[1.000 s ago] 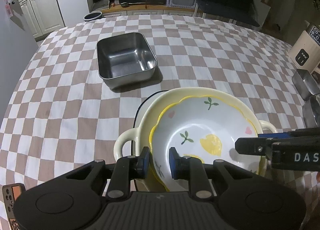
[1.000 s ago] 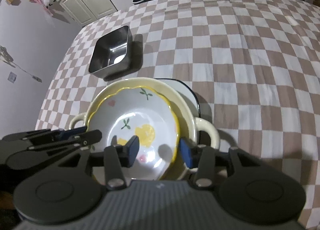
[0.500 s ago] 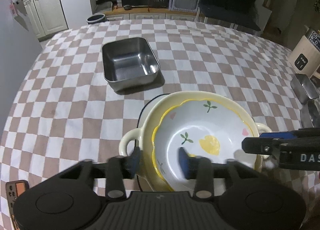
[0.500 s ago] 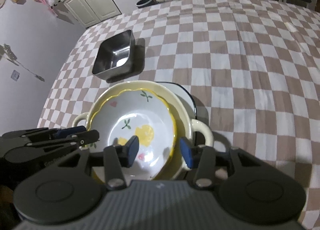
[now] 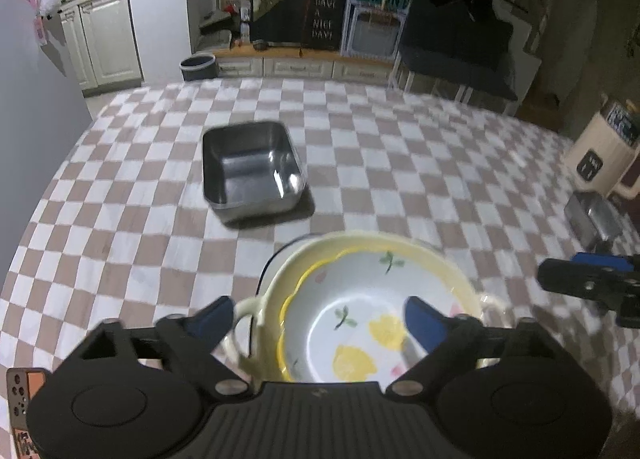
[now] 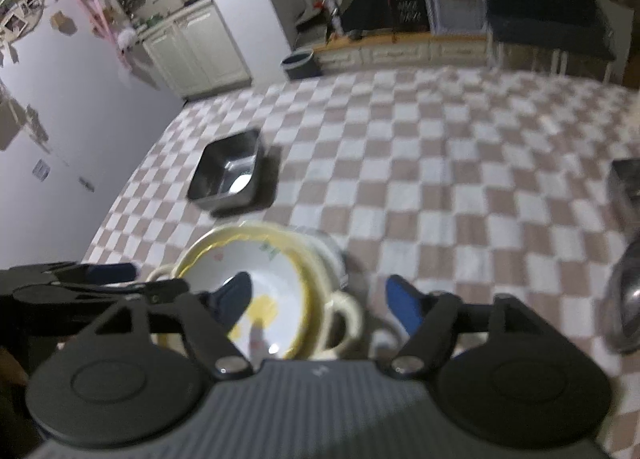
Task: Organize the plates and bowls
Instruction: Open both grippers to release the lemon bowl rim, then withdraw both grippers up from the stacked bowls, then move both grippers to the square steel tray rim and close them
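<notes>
- A white lemon-patterned bowl (image 5: 360, 323) sits nested inside a cream two-handled dish (image 5: 452, 267), which rests on a dark-rimmed plate (image 5: 276, 259) on the checked tablecloth (image 5: 400, 179).
- Beyond the stack, well apart from it, stands a steel square pan (image 5: 250, 171) with nothing in it.
- The left gripper (image 5: 320, 319) hangs over the stack's near rim, jaws spread wide and clear of the dishes.
- The right gripper (image 6: 320, 303) is likewise open above the dish's handle, gripping nothing.
- A second ago the left pads pinched the bowl's rim; both sets of jaws have just been opening and both grippers have lifted off.
</notes>
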The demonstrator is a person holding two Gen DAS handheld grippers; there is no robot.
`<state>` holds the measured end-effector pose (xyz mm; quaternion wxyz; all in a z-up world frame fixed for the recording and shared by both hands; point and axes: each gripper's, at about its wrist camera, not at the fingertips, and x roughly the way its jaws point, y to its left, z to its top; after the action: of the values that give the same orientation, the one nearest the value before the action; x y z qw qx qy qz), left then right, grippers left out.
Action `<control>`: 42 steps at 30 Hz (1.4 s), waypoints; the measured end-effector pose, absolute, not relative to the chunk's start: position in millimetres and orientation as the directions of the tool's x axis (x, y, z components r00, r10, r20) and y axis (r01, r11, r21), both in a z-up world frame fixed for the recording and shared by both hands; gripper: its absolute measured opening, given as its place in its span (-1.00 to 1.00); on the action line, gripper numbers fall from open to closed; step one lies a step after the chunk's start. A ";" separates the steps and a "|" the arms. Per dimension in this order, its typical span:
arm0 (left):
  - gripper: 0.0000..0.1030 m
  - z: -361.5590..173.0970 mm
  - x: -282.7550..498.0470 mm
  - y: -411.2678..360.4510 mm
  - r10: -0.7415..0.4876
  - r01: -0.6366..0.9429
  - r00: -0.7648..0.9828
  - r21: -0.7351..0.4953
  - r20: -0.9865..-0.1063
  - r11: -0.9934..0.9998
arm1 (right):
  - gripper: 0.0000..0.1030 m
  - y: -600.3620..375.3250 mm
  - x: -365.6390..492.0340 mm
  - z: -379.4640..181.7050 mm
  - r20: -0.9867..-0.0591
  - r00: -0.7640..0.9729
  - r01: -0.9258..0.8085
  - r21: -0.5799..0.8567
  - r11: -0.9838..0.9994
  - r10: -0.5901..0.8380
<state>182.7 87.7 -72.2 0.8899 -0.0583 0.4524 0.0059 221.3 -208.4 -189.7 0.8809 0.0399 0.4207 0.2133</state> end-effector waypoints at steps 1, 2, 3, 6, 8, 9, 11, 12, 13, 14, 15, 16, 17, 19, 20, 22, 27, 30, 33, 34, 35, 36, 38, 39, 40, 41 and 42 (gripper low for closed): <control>0.91 -70.0 184.0 85.7 -0.047 -0.065 0.601 -0.108 -0.798 0.992 | 0.76 -215.9 221.4 -186.3 -0.713 0.575 -0.337 0.239 0.910 0.401; 0.91 -67.5 185.7 82.8 -0.055 -0.067 0.611 -0.120 -0.790 0.991 | 0.80 -223.3 221.9 -184.1 -0.704 0.591 -0.332 0.233 0.914 0.395; 0.93 -65.4 187.9 79.4 -0.064 -0.066 0.620 -0.133 -0.782 0.989 | 0.84 -232.1 222.3 -181.1 -0.692 0.609 -0.326 0.227 0.918 0.388; 0.99 -58.7 194.4 64.9 -0.082 -0.056 0.645 -0.155 -0.759 0.986 | 0.99 -253.7 223.7 -174.9 -0.658 0.656 -0.308 0.216 0.927 0.371; 1.00 -53.7 199.8 50.9 -0.090 -0.043 0.665 -0.159 -0.742 0.986 | 0.99 -270.6 224.6 -170.6 -0.632 0.692 -0.287 0.202 0.936 0.349; 1.00 -51.5 202.3 43.6 -0.098 -0.033 0.673 -0.162 -0.733 0.986 | 0.99 -278.7 225.2 -168.8 -0.622 0.707 -0.275 0.196 0.941 0.336; 1.00 -47.8 206.6 29.3 -0.118 -0.009 0.690 -0.172 -0.714 0.985 | 0.99 -296.6 227.7 -166.4 -0.601 0.737 -0.244 0.187 0.951 0.308; 1.00 -46.3 209.0 21.2 -0.131 0.004 0.698 -0.179 -0.704 0.984 | 0.99 -306.5 229.3 -165.2 -0.591 0.752 -0.225 0.183 0.957 0.290; 1.00 -45.0 211.1 11.9 -0.146 0.019 0.704 -0.188 -0.695 0.982 | 0.99 -314.6 230.9 -164.5 -0.584 0.764 -0.208 0.180 0.961 0.275; 1.00 -44.3 213.1 4.6 -0.158 0.031 0.708 -0.194 -0.688 0.981 | 1.00 -322.5 232.6 -164.2 -0.578 0.774 -0.191 0.178 0.965 0.260; 1.00 -43.9 215.5 -4.1 -0.173 0.046 0.711 -0.201 -0.682 0.979 | 1.00 -331.3 234.5 -164.3 -0.573 0.783 -0.172 0.177 0.969 0.243; 1.00 -44.1 218.0 -12.7 -0.187 0.061 0.712 -0.206 -0.677 0.977 | 1.00 -341.3 236.7 -164.9 -0.569 0.791 -0.153 0.174 0.973 0.226; 1.00 -44.6 220.5 -20.9 -0.198 0.074 0.713 -0.209 -0.673 0.975 | 1.00 -350.8 239.9 -166.4 -0.567 0.797 -0.138 0.170 0.976 0.211; 1.00 -45.6 225.7 -38.5 -0.218 0.100 0.715 -0.212 -0.665 0.972 | 1.00 -369.1 243.7 -169.1 -0.560 0.810 -0.103 0.159 0.982 0.176; 1.00 -46.9 228.3 -46.4 -0.226 0.106 0.715 -0.216 -0.662 0.971 | 1.00 -375.9 246.1 -171.3 -0.559 0.814 -0.086 0.153 0.985 0.157; 1.00 -50.3 234.6 -61.8 -0.247 0.107 0.716 -0.247 -0.653 0.963 | 1.00 -390.5 251.7 -175.1 -0.558 0.821 -0.052 0.133 0.990 0.119; 1.00 -63.0 254.4 -96.9 -0.320 0.086 0.696 -0.369 -0.643 0.926 | 1.00 -413.3 266.8 -182.4 -0.539 0.839 -0.018 0.110 0.994 0.074; 1.00 -69.4 265.0 -118.5 -0.333 0.091 0.692 -0.380 -0.641 0.921 | 1.00 -425.9 272.1 -185.1 -0.528 0.848 -0.001 0.089 0.996 0.049; 1.00 -78.6 280.2 -136.5 -0.360 0.088 0.675 -0.415 -0.643 0.906 | 1.00 -439.7 282.6 -191.3 -0.535 0.844 0.031 0.092 0.995 0.023; 1.00 -81.7 284.9 -141.4 -0.372 0.087 0.670 -0.430 -0.642 0.899 | 1.00 -443.6 286.0 -193.9 -0.536 0.844 0.046 0.098 0.994 0.014; 1.00 -84.9 289.0 -145.4 -0.384 0.085 0.664 -0.445 -0.642 0.892 | 1.00 -450.3 287.8 -196.1 -0.538 0.843 0.074 0.105 0.992 -0.006; 1.00 -88.3 294.1 -150.8 -0.393 0.080 0.658 -0.459 -0.642 0.885 | 0.99 -458.1 291.4 -199.0 -0.544 0.839 0.105 0.114 0.988 -0.026; 0.99 -95.2 302.9 -161.4 -0.415 0.076 0.645 -0.486 -0.642 0.870 | 0.95 -472.8 298.3 -205.0 -0.560 0.828 0.140 0.147 0.979 -0.034; 0.96 -99.1 307.9 -168.0 -0.432 0.081 0.636 -0.501 -0.640 0.862 | 0.86 -480.6 303.2 -209.3 -0.567 0.823 0.152 0.166 0.974 -0.032; 0.94 -102.8 311.7 -173.4 -0.447 0.088 0.626 -0.512 -0.638 0.854 | 0.77 -487.8 307.7 -214.3 -0.576 0.817 0.165 0.178 0.970 -0.034; 0.82 -106.6 315.3 -179.3 -0.464 0.099 0.617 -0.523 -0.636 0.847 | 0.73 -492.4 310.8 -218.7 -0.584 0.811 0.177 0.179 0.968 -0.040; 0.66 -110.1 319.4 -185.1 -0.482 0.110 0.604 -0.533 -0.634 0.839 | 0.66 -497.3 315.0 -224.0 -0.593 0.804 0.191 0.173 0.966 -0.053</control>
<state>319.4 -185.1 -110.1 0.8664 -0.2267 0.4108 -0.1709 315.0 -497.3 -224.0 0.9429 0.1129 0.3065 -0.0648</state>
